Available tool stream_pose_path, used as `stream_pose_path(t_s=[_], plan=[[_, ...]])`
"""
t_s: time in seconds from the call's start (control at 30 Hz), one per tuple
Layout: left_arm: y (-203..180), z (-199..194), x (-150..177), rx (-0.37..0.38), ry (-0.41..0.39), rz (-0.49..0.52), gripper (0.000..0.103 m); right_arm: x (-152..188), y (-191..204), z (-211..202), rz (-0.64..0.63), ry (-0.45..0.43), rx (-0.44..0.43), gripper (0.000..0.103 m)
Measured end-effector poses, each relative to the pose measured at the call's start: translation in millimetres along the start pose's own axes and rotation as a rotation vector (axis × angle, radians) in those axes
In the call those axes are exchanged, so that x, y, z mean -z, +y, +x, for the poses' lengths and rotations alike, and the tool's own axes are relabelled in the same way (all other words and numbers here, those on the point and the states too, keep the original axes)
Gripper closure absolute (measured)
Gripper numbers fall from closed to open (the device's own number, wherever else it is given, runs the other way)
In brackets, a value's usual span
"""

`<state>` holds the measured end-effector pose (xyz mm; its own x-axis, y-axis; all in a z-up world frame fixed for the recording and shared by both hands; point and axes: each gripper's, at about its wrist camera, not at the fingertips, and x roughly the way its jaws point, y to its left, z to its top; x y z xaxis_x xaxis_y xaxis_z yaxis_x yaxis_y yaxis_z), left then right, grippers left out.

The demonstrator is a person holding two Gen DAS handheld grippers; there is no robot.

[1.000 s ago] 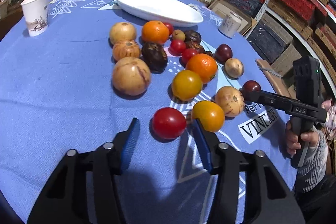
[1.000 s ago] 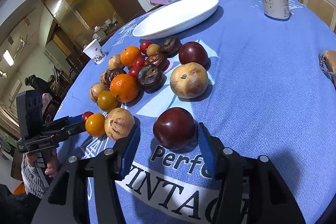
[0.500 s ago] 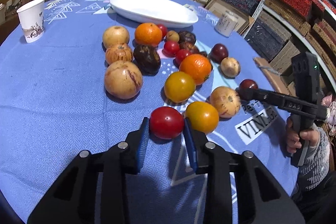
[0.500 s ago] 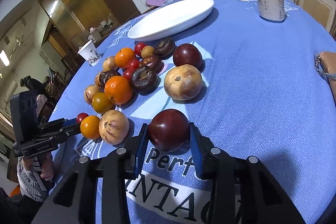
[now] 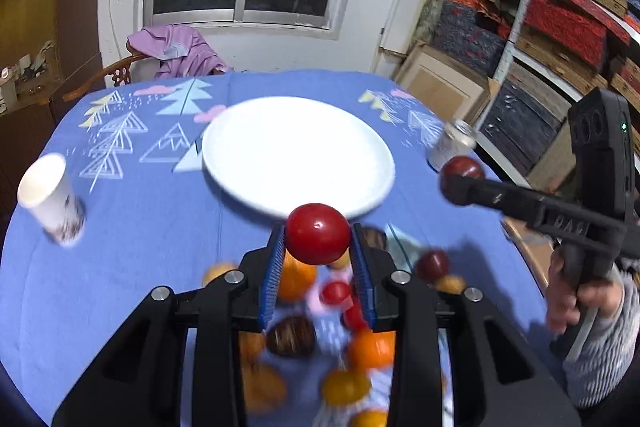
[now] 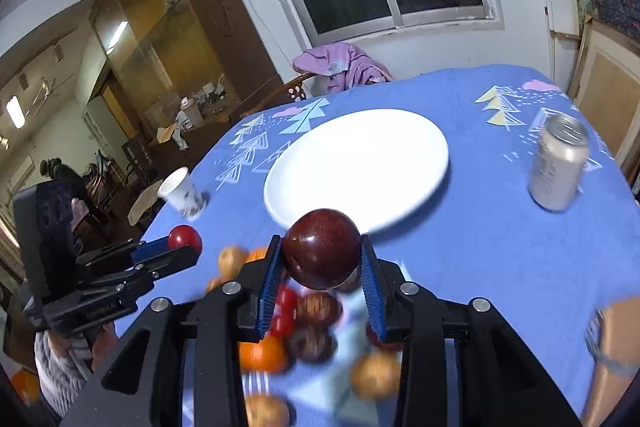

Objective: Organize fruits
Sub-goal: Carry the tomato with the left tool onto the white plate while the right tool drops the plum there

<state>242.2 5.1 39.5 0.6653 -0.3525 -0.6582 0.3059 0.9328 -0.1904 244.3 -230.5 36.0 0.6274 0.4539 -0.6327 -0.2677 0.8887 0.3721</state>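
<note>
Two tongs are in my hands, and each one has a fruit squeezed tight between its blue pads. Biggest of all is the round table (image 5: 132,259) with its blue cloth. On it, toward the far edge by the window, sits the big white plate (image 5: 298,151), with nothing on it. The silver can (image 6: 558,165) stands near the table's right edge, and the paper cup (image 5: 50,201) stands near the left edge. The heap of fruit (image 5: 320,343) lies on the cloth toward the near edge, below my tongs, all blurry. My right tongs (image 6: 318,269) are closed on the dark red plum (image 6: 322,253), held up in the air in front of the plate's near rim. My left tongs (image 5: 318,251) are closed on the red tomato (image 5: 318,233), up in the air too, by the same rim.
</note>
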Motion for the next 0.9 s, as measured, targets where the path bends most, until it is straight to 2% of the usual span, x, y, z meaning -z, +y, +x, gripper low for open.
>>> stream_pose_path(t_s=[0.17, 0.3, 0.37, 0.47, 0.67, 0.7, 0.73, 0.87, 0.9], plan=[[24.1, 65.4, -24.2, -0.001, 0.085, -0.089, 0.071, -15.9, -18.9, 68.2, 0.056, 0.071, 0.032, 0.065], [38.0, 100.2, -19.2, -0.007, 0.153, -0.117, 0.071, -12.7, -22.5, 89.0, 0.042, 0.104, 0.066, 0.063], [38.6, 102.0, -21.0, 0.000, 0.133, -0.110, 0.071, -13.0, -22.2, 91.9, 0.016, 0.113, 0.077, 0.063], [38.5, 103.6, -22.2, 0.028, 0.131, -0.117, 0.064, -13.4, -21.9, 89.2, 0.012, 0.101, 0.079, 0.059], [39.7, 102.3, -21.9, 0.035, 0.130, -0.131, 0.062, -14.5, -17.9, 78.9, 0.021, 0.083, 0.058, 0.059], [40.6, 100.9, -22.2, 0.028, 0.130, -0.135, 0.056, -15.1, -16.4, 75.3, 0.020, 0.078, 0.055, 0.059], [41.7, 97.1, -22.9, 0.018, 0.125, -0.142, 0.050, -15.9, -14.8, 68.8, 0.022, 0.066, 0.051, 0.057], [43.5, 61.5, -25.8, -0.011, 0.063, -0.143, 0.048, -13.2, -4.6, 33.4, 0.009, 0.008, 0.039, 0.046], [43.1, 49.8, -24.4, -0.025, 0.046, -0.137, 0.043, -10.3, -2.2, 23.7, 0.004, -0.008, 0.040, 0.043]])
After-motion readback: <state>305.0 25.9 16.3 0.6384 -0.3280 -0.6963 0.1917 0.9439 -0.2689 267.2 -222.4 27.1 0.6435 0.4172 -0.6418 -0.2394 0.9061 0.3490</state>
